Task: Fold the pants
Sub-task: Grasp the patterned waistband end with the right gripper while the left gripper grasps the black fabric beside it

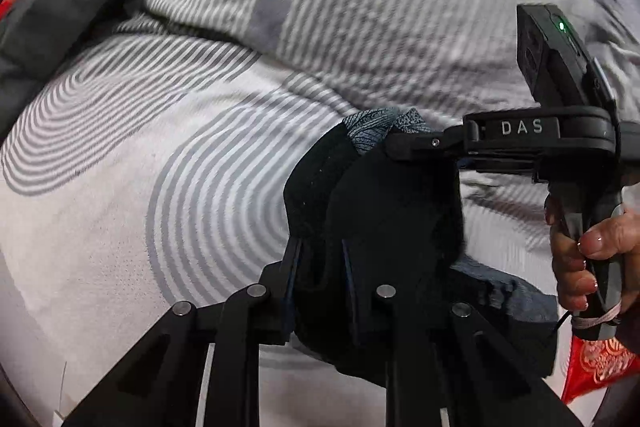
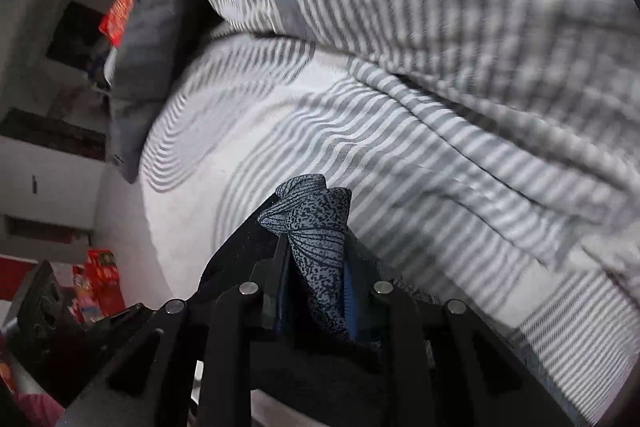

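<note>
The pants [image 1: 384,211] are dark, with a blue-grey speckled leaf print [image 2: 320,231] on one side. They are lifted above a bed. My left gripper [image 1: 320,247] is shut on a dark bunch of the pants. My right gripper [image 2: 316,267] is shut on a printed fold of the pants. In the left wrist view the right gripper [image 1: 412,143] comes in from the right and pinches the top of the same bunch, held by a hand [image 1: 588,259]. The rest of the pants hangs below, partly hidden by the fingers.
The bed sheet [image 1: 160,163] is white with grey curved stripes. A striped quilt [image 1: 400,19] is heaped at the back. A grey pillow [image 2: 148,75] lies at the left. Red items [image 2: 100,283] and furniture stand beside the bed.
</note>
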The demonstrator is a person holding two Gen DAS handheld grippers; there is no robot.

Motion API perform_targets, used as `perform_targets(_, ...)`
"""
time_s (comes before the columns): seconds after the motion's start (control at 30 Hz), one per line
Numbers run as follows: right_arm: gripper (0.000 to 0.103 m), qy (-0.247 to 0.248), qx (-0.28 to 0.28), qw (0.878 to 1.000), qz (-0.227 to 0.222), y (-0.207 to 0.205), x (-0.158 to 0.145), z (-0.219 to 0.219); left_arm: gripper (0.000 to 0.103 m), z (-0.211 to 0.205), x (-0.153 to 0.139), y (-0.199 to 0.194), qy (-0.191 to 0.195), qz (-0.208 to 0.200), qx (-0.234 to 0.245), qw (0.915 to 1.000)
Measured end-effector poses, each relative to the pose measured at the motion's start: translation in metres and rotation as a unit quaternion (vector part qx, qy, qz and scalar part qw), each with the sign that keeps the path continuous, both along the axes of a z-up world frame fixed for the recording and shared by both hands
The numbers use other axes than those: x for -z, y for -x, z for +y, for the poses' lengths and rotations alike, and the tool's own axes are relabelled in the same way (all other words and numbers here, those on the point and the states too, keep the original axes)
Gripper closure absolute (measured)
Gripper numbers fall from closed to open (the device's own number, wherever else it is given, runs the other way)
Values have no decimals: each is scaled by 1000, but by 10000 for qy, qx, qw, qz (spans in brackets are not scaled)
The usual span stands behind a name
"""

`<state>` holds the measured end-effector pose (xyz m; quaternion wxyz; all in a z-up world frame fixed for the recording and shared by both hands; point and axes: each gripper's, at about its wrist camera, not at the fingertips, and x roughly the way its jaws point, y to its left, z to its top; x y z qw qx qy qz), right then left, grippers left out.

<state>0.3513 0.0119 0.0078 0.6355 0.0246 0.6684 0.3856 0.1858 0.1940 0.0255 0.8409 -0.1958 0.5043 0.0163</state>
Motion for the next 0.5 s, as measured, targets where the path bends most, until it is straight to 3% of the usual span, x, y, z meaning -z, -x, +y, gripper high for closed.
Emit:
perform_targets(0.17, 82, -391, 436, 9983, 27, 9, -32, -50, 82, -42, -43, 10, -70, -276, 394, 9988)
perform_targets(0.5, 82, -998, 1665, 9808, 204, 39, -68, -217, 82, -166, -103, 29, -140, -640, 1409, 9879)
